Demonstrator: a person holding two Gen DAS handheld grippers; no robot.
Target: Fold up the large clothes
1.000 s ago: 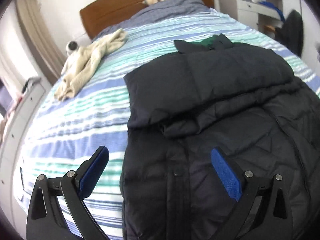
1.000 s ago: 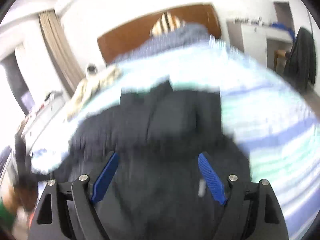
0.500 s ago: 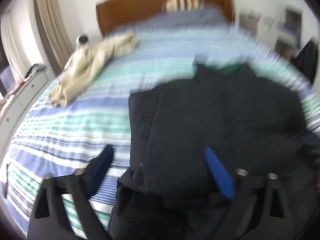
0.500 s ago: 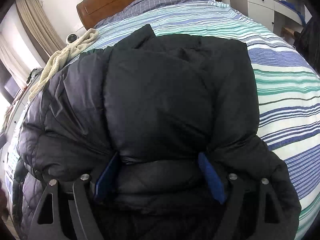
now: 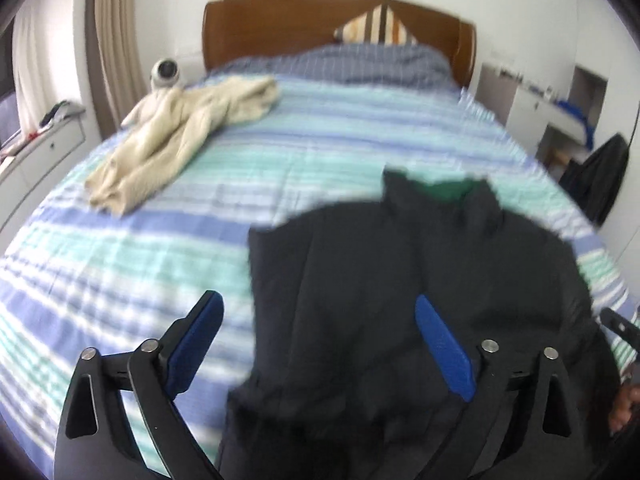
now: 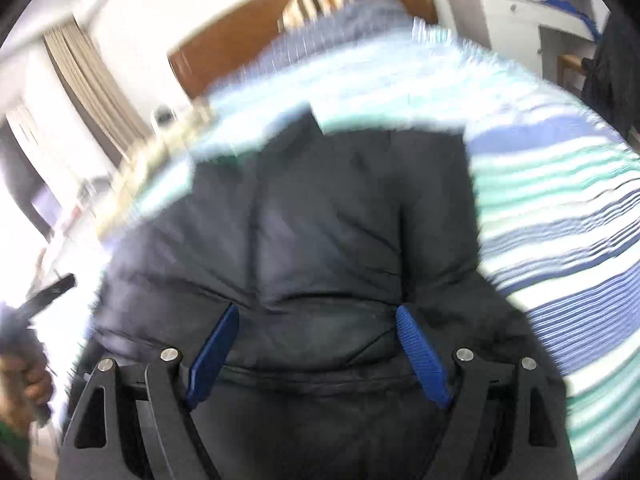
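On the bed [image 5: 168, 248], toward its right half and near the foot, lies the black puffer jacket [image 5: 400, 280], collar pointing at the headboard [image 5: 280, 24]. I read it as partly folded: both sides appear turned in over the middle, giving a roughly rectangular slab, and a lower section bunches toward me. Green lining shows at the collar opening.

Left claw [image 5: 316, 340]: spread wide, holding nothing. Its left finger sits over bare striped sheet, its right finger over the jacket, so it straddles the garment's left edge. Judgement: I have it placed there to take that edge or the hem for the next fold. I cannot tell whether it touches the cloth.

Right claw [image 6: 316, 344]: spread, with a thick roll of jacket bulging between the blue pads [image 6: 420, 356]. The pads flank the fold but show no squeeze; I judge it not clamped. Both views are motion-blurred, so contact is uncertain.

Materials: the shell is smooth, slightly shiny, quilted in soft puffy panels; I expect it to be slippery and springy, likely to puff back open unless pressed. The sheet is flat cotton-like cloth in blue, teal and white stripes. A cream knitted garment [image 5: 176, 132] lies crumpled near the far left of the bed, well apart from the jacket, beside a small round camera-like object [image 5: 166, 74]. A striped pillow [image 5: 376, 28] leans on the wooden headboard.
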